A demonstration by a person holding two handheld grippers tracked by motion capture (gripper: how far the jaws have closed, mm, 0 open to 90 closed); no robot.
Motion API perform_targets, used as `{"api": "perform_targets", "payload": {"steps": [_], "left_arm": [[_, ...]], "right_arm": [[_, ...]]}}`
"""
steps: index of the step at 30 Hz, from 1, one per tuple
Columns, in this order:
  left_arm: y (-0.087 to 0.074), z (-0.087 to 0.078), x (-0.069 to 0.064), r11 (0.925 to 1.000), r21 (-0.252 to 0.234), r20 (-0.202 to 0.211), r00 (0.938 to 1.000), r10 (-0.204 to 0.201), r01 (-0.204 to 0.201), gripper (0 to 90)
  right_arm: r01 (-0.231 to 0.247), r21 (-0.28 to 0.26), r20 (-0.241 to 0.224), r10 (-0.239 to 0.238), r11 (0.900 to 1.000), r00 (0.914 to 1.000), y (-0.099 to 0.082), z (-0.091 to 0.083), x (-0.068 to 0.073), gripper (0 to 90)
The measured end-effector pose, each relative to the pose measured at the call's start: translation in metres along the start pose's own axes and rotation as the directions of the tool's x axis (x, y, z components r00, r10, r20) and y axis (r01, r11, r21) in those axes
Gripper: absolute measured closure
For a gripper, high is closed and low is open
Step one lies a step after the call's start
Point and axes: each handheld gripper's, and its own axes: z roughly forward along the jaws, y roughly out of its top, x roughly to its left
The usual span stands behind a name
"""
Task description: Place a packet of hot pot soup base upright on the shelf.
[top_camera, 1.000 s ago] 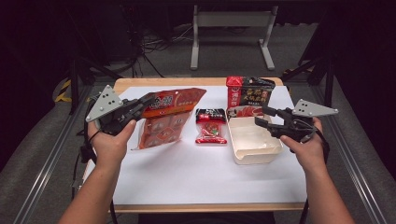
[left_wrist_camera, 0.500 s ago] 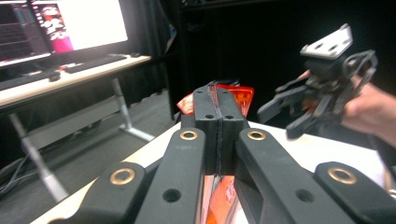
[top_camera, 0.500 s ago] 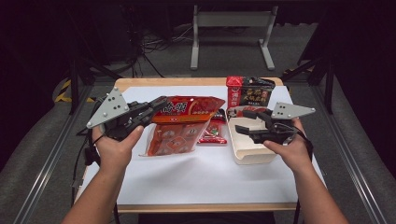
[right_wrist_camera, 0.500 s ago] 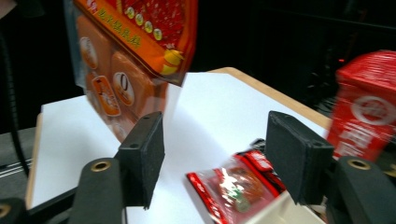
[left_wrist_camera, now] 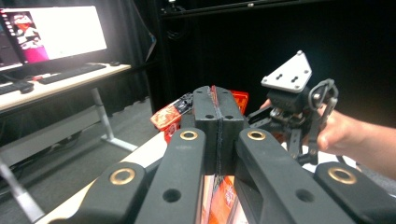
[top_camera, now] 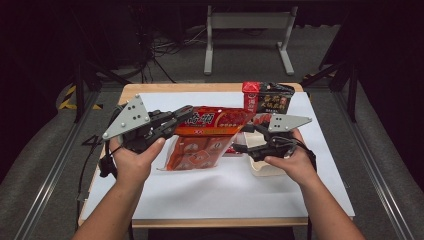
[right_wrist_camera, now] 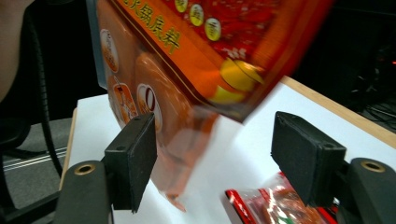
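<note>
The left tool point(top_camera: 186, 114) has its jaws closed flat on the upper edge of a large orange-red food pouch point(top_camera: 205, 137) and holds it lifted off the white-covered bench point(top_camera: 220, 192). From the clamped edge the pouch hangs down and extends away from the left tool toward the right tool point(top_camera: 248, 137); in the left gripper view a thin strip of the pouch point(left_wrist_camera: 214, 95) shows along the seam between the two pressed jaws. The right tool's jaws stand wide apart and have just been opening. In the right gripper view the pouch point(right_wrist_camera: 187, 56) hangs between and above them, its lower clear corner close to the left-hand pad; contact there cannot be told, and the other pad is clear of it. Below the right tool lies a small red sachet point(right_wrist_camera: 275, 205) on the bench. Just behind the right tool sits a beige tray point(top_camera: 262, 167), and beyond it stand a red carton point(top_camera: 251, 97) and a dark packet point(top_camera: 274, 100).
</note>
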Motion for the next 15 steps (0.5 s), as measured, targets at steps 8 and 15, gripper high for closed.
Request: {"api": "perform_targets", "payload": {"steps": [8, 15], "left_arm": [[0.001, 0.007, -0.006, 0.9999, -0.016, 0.031, 0.9995, 0.001, 0.000, 90.0], [-0.001, 0.009, -0.007, 0.9995, -0.032, 0.040, 0.9992, -0.005, 0.006, 90.0]], "right_arm": [[-0.009, -0.014, -0.078, 0.007, 0.9999, 0.9969, -0.001, 0.016, 0.001, 31.2], [-0.003, -0.018, -0.125, 0.000, 0.9998, 0.9921, -0.001, 0.022, 0.003, 35.0]]}}
